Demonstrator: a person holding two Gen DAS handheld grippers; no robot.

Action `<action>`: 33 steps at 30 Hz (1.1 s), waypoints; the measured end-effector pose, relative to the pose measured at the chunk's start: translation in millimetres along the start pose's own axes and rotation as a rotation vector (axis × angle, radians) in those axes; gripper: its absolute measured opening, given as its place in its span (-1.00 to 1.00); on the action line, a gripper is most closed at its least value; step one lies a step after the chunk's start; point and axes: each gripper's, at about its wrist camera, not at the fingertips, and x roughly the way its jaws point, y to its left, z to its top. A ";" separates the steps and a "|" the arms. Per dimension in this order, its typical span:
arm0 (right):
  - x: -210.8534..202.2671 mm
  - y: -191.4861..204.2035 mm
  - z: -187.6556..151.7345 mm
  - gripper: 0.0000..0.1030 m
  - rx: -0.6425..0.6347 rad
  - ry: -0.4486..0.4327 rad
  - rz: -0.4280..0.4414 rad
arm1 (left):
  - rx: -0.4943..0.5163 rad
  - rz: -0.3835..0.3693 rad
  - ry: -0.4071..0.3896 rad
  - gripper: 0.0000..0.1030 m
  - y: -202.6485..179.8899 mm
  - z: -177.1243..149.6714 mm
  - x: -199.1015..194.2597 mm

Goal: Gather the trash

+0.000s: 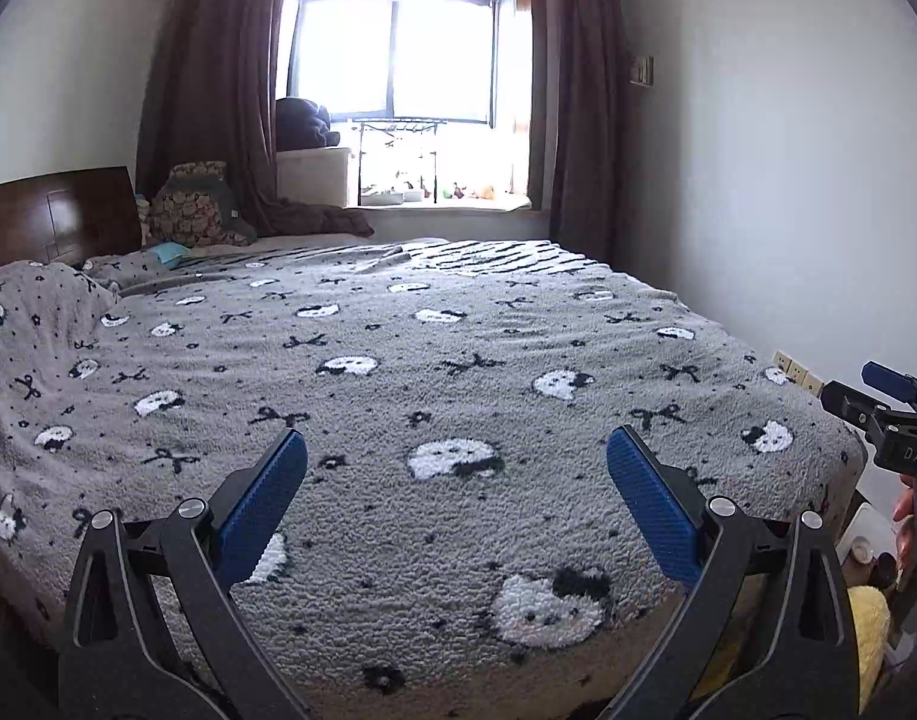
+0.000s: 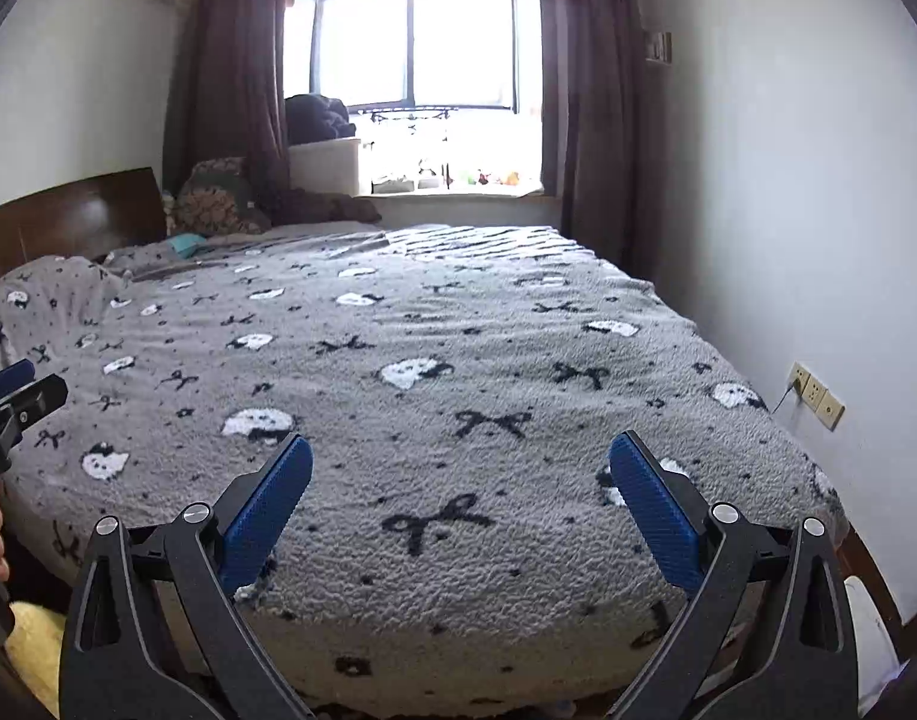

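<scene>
At the foot of the bed (image 1: 458, 360), both claws are hovering side by side over the grey fleece blanket (image 2: 458, 360) with its white cat faces and black bows. The left claw (image 1: 456, 510) is standing released, its blue pads (image 1: 266, 504) spread wide apart with only blanket showing between them. The right claw (image 2: 461, 510) is likewise standing released and gripping nothing, its blue pads (image 2: 653, 516) held far apart above a black bow. Each claw is showing at the edge of the other's view, with part of a hand (image 1: 908, 516) wrapping its grip.

No piece of trash is showing clearly in either view, so I cannot tell where it is lying. A small turquoise thing (image 1: 169, 252) is lying at the far left of the bed near the wooden headboard (image 1: 56, 216), too small to identify. A patterned cushion (image 1: 191, 204) is leaning beside the headboard under the brown curtains (image 1: 218, 90). The window (image 1: 398, 54) is glaring brightly behind a sill crowded with small objects. Wall sockets (image 2: 818, 399) are sitting low on the right wall, and something yellow and fluffy (image 2: 35, 654) is lying below the near bed edge.
</scene>
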 end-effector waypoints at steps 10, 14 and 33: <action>-13.0 2.5 20.0 0.93 0.009 -0.077 -0.018 | -0.001 0.009 -0.058 0.84 3.3 16.5 -10.7; -13.8 5.4 21.3 0.93 0.004 -0.079 -0.017 | -0.004 0.016 -0.063 0.84 5.5 18.1 -11.6; -15.5 14.5 26.2 0.93 -0.006 -0.083 0.002 | -0.002 0.021 -0.070 0.84 8.1 23.2 -16.1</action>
